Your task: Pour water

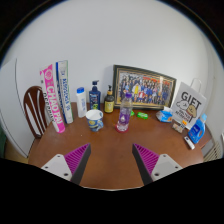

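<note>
My gripper [111,160] is open above the near part of the brown wooden table [110,145], and nothing sits between its two purple pads [77,157]. Well beyond the fingers, toward the back of the table, stands a white patterned mug [95,119]. To its right is a clear glass vessel [123,118] with a purple tint at its base. Both are upright and apart from each other.
Along the wall stand a framed photo [143,88], a dark bottle [109,99], a blue bottle [94,96], a white bottle [81,101] and tall boxes [55,91]. A "GIFT" box [188,106] and a blue object [198,128] sit at the right. A wooden chair [37,108] is at the left.
</note>
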Tool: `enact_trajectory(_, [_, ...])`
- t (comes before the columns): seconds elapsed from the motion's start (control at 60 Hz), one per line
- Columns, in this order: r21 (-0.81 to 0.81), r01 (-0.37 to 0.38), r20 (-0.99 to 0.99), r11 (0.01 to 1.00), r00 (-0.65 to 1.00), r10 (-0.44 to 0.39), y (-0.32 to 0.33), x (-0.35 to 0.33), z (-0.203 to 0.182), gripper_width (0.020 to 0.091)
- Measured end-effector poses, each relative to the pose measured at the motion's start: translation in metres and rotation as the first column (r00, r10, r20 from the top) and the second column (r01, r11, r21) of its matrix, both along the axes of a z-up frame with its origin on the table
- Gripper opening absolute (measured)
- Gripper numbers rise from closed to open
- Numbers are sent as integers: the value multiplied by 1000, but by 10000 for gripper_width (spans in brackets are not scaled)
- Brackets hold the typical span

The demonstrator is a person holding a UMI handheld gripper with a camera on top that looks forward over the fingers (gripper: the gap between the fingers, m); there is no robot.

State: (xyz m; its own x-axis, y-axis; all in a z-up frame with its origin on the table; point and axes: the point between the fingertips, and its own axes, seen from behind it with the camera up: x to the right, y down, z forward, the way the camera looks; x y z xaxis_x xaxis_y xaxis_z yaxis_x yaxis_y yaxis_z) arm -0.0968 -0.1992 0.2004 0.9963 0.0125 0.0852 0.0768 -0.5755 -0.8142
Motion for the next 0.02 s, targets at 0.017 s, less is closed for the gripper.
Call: enact_trajectory(0.017, [1,4,-3,1000,1000,-4,1,0,1,853])
